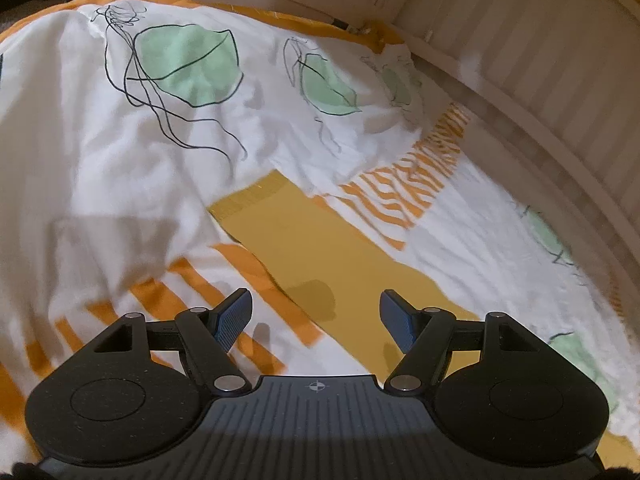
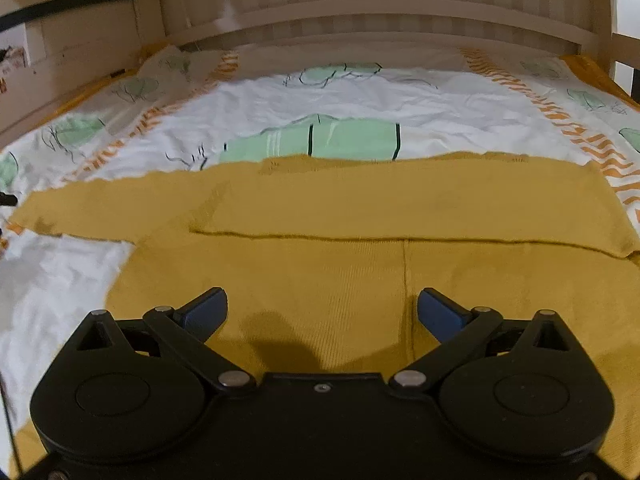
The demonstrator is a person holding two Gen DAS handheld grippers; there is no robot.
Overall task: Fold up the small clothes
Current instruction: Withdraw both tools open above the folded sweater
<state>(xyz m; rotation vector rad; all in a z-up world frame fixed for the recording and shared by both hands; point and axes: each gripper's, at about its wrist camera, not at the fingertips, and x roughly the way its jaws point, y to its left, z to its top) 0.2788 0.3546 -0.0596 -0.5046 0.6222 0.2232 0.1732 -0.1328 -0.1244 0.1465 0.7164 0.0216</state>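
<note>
Left-wrist view: the left tongs hover spread and empty above one outstretched sleeve of the mustard-yellow knitted garment, lying flat on the bed's white quilt cover with green jellyfish print and orange stripes, probably ready for folding inward. Right-wrist view: the right tongs, likewise spread and empty, hang over the garment's body, where another sleeve already lies folded across.
</note>
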